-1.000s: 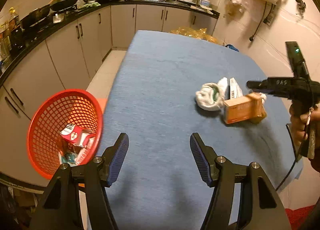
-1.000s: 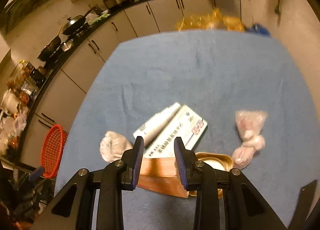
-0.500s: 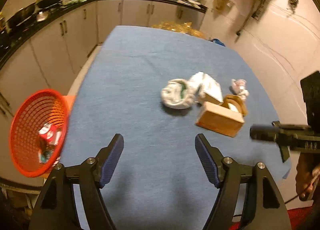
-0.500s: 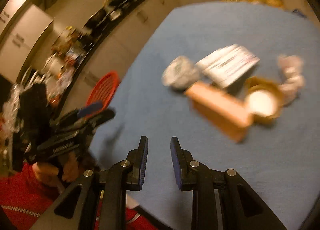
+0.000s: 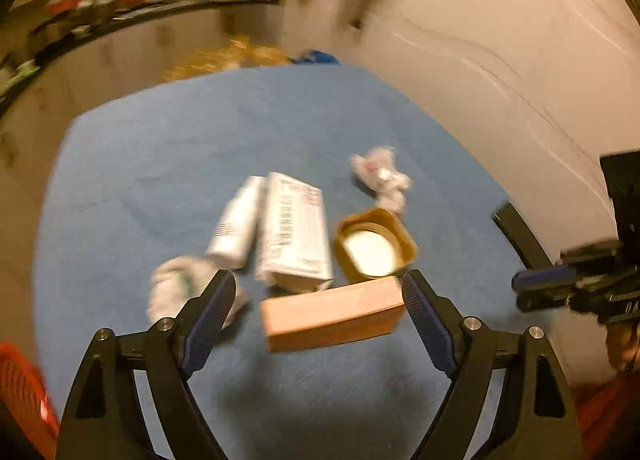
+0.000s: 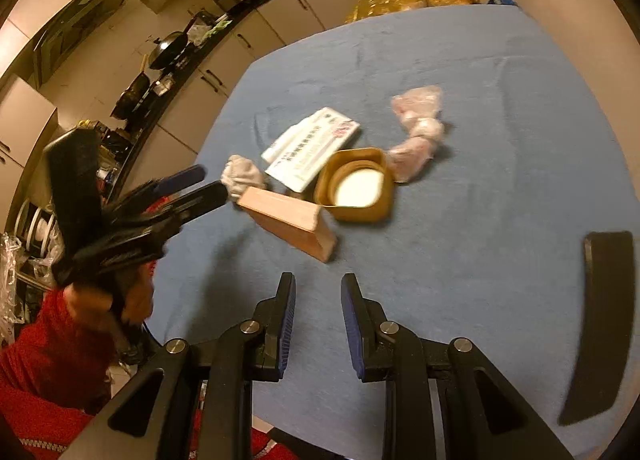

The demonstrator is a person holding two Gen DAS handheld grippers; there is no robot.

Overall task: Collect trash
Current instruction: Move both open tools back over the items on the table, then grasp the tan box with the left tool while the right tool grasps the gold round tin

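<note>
Since a second ago my left gripper (image 5: 318,302) has swung away from the red basket (image 5: 22,392), now only a sliver at the table's near-left corner, and its jaws have just been opening; they stand wide with nothing pinched, framing the tan box (image 5: 332,316) without touching it. My right gripper (image 6: 318,318) has pulled back toward the near edge, its jaws having narrowed to a slim gap, empty.

All the trash sits clumped mid-table (image 6: 500,220): the tan box nearest me, a brown tub (image 6: 354,188) just behind it, a white carton (image 6: 312,152) with a tube (image 5: 236,224) alongside, a wad (image 5: 180,288) toward the left edge, and a knotted bag (image 6: 418,128) toward the far right.

I judge the box to be light cardboard, stiff along its length but likely to cave if squeezed hard. It lies lengthwise across my jaws, so I'd take it across the short faces or roll the wrist and pinch the narrow width at its middle. The tub looks rigid but shallow; its rim is the only hold. The wad and bag are soft and will crush into any grip. The carton is flat and may need an edge lifted first.
</note>
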